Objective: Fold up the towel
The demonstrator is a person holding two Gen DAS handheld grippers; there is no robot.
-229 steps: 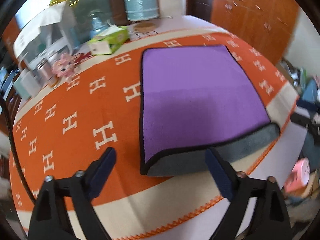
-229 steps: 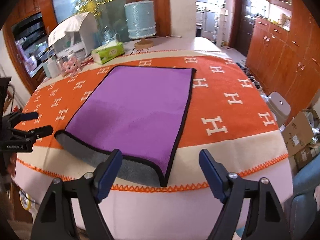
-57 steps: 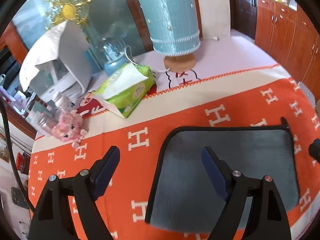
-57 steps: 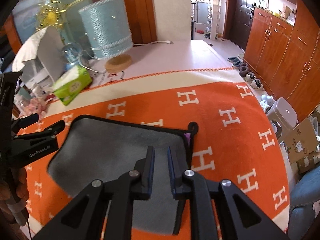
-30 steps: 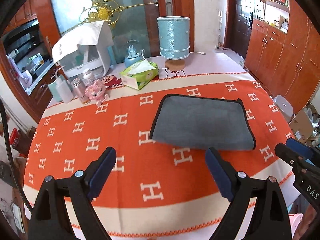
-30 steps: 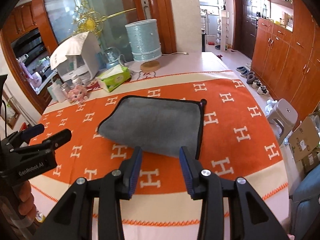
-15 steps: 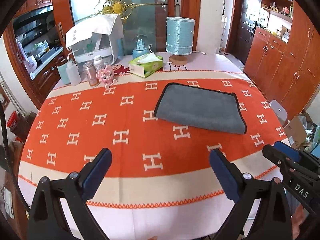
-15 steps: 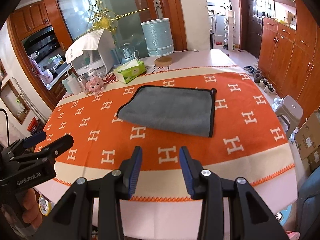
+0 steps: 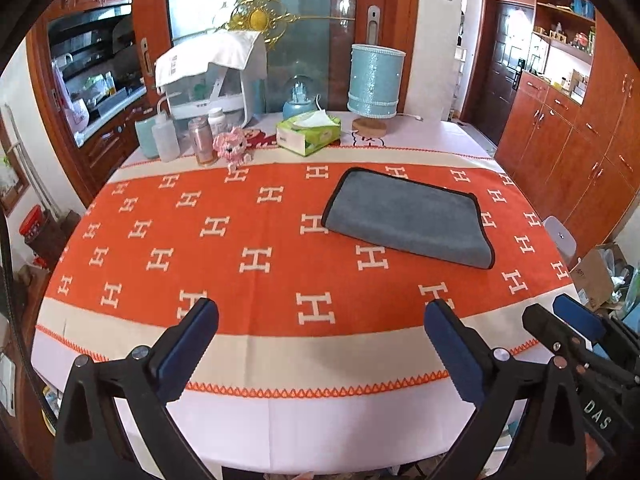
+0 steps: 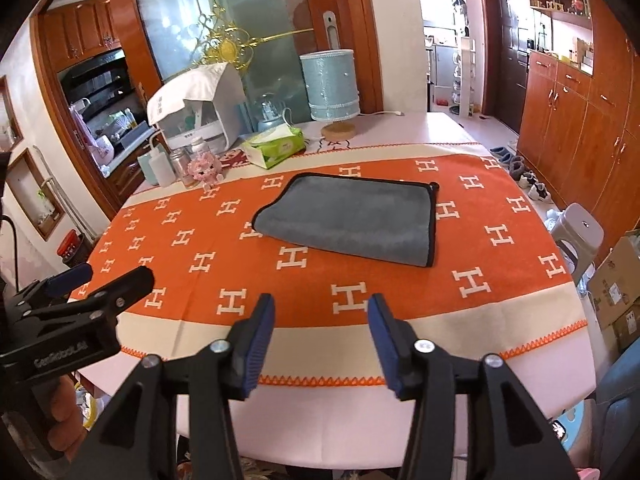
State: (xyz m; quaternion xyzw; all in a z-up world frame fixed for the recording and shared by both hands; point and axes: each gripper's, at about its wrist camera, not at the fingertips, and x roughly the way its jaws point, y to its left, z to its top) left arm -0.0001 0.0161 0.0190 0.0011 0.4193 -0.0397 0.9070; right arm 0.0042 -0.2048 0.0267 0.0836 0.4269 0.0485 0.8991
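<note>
The towel (image 9: 408, 220) lies folded in half, grey side up with a black hem, on the orange H-patterned tablecloth (image 9: 240, 240); it also shows in the right wrist view (image 10: 356, 220). My left gripper (image 9: 320, 328) is open and empty, held back over the table's near edge, far from the towel. My right gripper (image 10: 322, 324) is open and empty, also back over the near edge. Each gripper shows in the other's view: the right one at the lower right (image 9: 560, 324), the left one at the lower left (image 10: 92, 284).
At the table's far side stand a blue lamp (image 9: 374, 80), a green tissue pack (image 9: 308, 134), a pink toy (image 9: 234, 148), bottles (image 9: 166, 138) and a white covered appliance (image 9: 212, 76). A stool (image 10: 580, 232) and cardboard boxes (image 10: 616, 280) are right of the table.
Both grippers have pulled further back from the towel toward the table's near edge, and the right jaws have opened wider. The towel lies still, folded.
</note>
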